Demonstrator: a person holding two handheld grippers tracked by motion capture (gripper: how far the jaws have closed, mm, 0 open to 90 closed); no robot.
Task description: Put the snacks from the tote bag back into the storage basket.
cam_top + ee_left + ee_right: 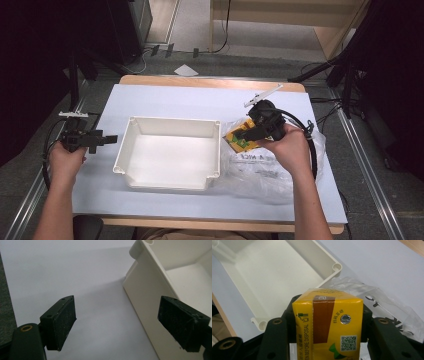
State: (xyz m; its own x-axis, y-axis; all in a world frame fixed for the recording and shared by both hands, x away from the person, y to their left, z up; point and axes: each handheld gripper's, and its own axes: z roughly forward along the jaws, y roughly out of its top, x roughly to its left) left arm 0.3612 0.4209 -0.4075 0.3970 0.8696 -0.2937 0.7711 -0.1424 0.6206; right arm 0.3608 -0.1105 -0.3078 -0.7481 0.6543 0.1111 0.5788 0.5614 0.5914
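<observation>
My right gripper (245, 134) is shut on a yellow drink carton (239, 138), held a little above the table just right of the white bin (129, 131). In the right gripper view the carton (329, 325) sits squeezed between both black jaws, its top with a brown strip and foil dot facing the camera, the bin (337, 266) beyond it. My left gripper (107, 139) rests at the table's left edge, pointing at the bin's left wall. Its pads (62, 322) stand wide apart with nothing between them, the bin's wall (145, 292) just ahead.
A crumpled clear plastic bag (260, 167) with black print lies on the table under and in front of the right hand. The bin's inside is bare. Cables trail from both grippers. The light blue table top (190, 97) extends behind the bin.
</observation>
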